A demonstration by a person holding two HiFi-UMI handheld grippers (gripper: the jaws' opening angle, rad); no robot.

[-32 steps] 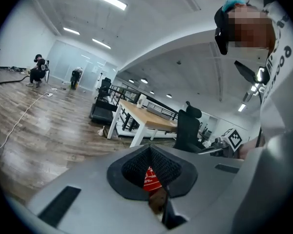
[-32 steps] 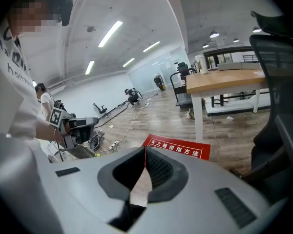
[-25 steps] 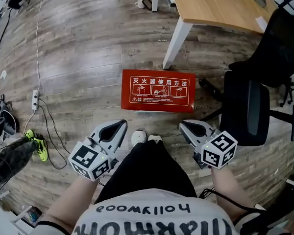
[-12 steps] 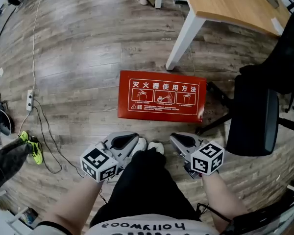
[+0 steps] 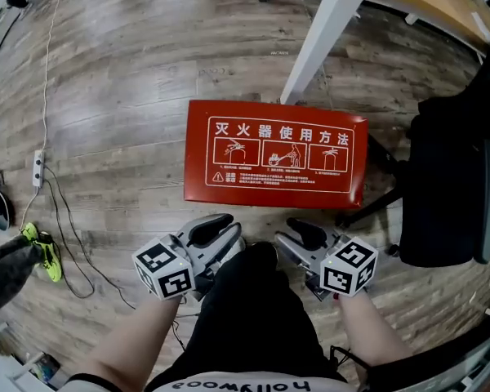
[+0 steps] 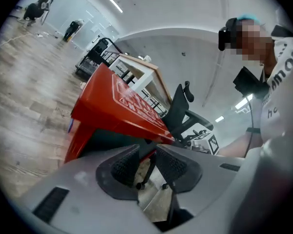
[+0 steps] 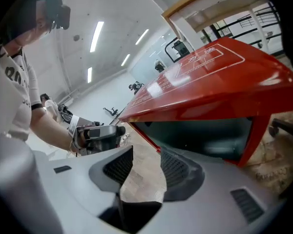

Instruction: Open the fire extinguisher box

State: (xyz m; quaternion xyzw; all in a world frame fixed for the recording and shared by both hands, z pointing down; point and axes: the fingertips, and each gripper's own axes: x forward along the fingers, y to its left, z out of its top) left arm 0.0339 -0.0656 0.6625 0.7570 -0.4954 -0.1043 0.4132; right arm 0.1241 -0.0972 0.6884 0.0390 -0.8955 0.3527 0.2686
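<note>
Two handheld grippers hang low in the head view, either side of the person's dark-trousered legs (image 5: 249, 317): the left gripper (image 5: 222, 227) at lower centre-left and the right gripper (image 5: 296, 230) at lower centre-right, both pointing up the frame. Just beyond their tips, in the middle of the frame, the red fire extinguisher box (image 5: 275, 153) lies on the wooden floor (image 5: 122, 80), its white-printed face turned up. Neither gripper touches it. Seen in the left gripper view, the left jaws are opening with only a narrow gap between the ribbed pads, and nothing is caught there. In the right gripper view the right jaws are opening too, spread clearly wider, with bare floor showing through the gap. The box's near side, filling the upper part of both gripper views, looks like a dark panel in a red frame, though the wide-angle bend makes that hard to judge. A white desk leg (image 5: 320, 39) rises at upper centre, and a black office chair (image 5: 453, 194) stands just right of the box.
</note>
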